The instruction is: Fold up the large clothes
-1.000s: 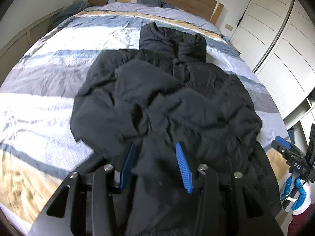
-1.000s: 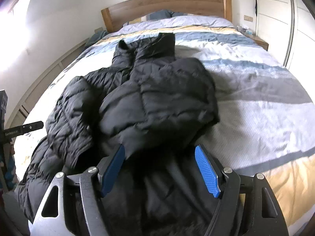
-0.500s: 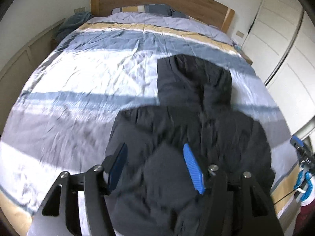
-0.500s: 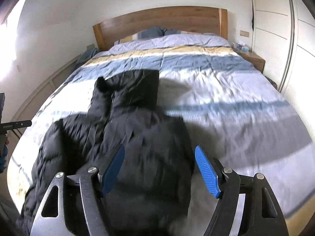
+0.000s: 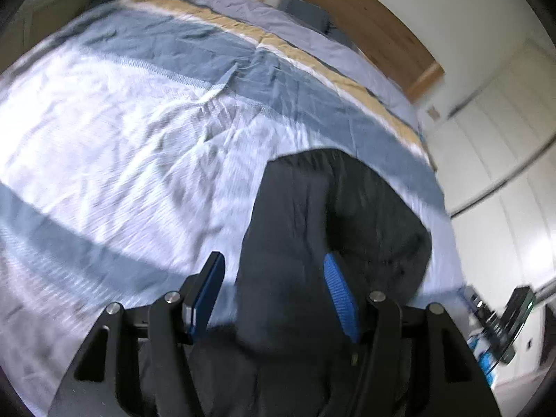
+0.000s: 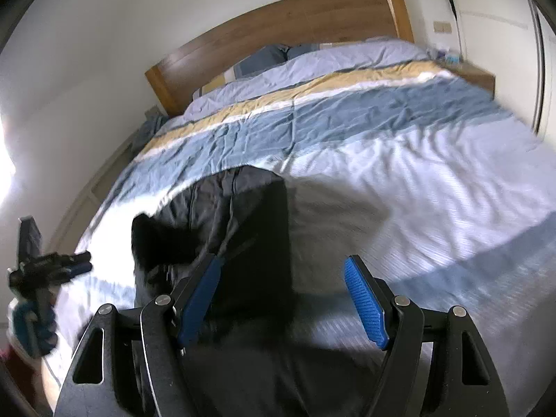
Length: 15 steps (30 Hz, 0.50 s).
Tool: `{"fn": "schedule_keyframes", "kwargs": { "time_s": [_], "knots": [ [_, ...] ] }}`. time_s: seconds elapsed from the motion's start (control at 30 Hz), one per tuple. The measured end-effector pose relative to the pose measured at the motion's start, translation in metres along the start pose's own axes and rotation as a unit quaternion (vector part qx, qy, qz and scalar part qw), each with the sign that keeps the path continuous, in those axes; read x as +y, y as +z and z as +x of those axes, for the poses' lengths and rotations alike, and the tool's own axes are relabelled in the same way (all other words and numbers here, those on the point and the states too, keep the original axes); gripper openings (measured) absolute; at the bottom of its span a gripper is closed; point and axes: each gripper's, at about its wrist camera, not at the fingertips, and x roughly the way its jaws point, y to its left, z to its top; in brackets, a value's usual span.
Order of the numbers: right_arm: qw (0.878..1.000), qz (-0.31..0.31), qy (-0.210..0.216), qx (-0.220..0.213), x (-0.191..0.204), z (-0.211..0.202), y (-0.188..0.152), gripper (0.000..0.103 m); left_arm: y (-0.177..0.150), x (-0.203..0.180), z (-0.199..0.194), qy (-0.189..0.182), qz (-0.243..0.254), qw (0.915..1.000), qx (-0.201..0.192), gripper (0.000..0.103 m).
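A black puffer jacket (image 5: 330, 208) lies on the striped bed (image 5: 121, 139). Only its hood end shows ahead, and the rest runs under the camera. My left gripper (image 5: 274, 260) hovers open over that hood end; the fabric is under and between the blue pads, which do not press on it. In the right wrist view the jacket (image 6: 250, 215) lies left of centre. My right gripper (image 6: 282, 260) is open above its right edge and the bare bed (image 6: 417, 173). The left gripper (image 6: 45, 267) shows at the far left, held by a blue-gloved hand.
A wooden headboard (image 6: 295, 24) and pillows close off the far end of the bed. White wardrobe doors (image 5: 504, 121) run along the right side, with a nightstand (image 6: 479, 76) beside the headboard. The wide duvet stretches left of the jacket.
Both grippers have swept up the bed toward the headboard. The jacket's body has dropped out of view, leaving only the hood end. The left jaws have widened.
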Motion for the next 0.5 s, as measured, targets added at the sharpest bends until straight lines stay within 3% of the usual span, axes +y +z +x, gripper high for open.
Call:
{"fn": "schedule_keyframes", "kwargs": {
  "time_s": [0.2, 0.33, 0.47, 0.5],
  "knots": [
    [0.999, 0.03, 0.031, 0.001, -0.002, 0.077, 0.023, 0.073, 0.028, 0.008, 0.07, 0.011, -0.004, 0.9999, -0.006, 0.058],
    [0.997, 0.055, 0.051, -0.001, -0.009, 0.109, 0.03, 0.074, 0.036, 0.017, 0.102, -0.054, -0.042, 0.9976, -0.01, 0.058],
    [0.994, 0.071, 0.078, 0.006, -0.014, 0.136, 0.028, 0.072, 0.027, 0.02, 0.131, -0.069, -0.055, 0.996, 0.017, 0.058],
    [0.994, 0.072, 0.086, 0.008, -0.015, 0.141, 0.027, 0.066, 0.025, 0.02, 0.136, -0.074, -0.057, 0.9954, 0.021, 0.058]
  ]
}}
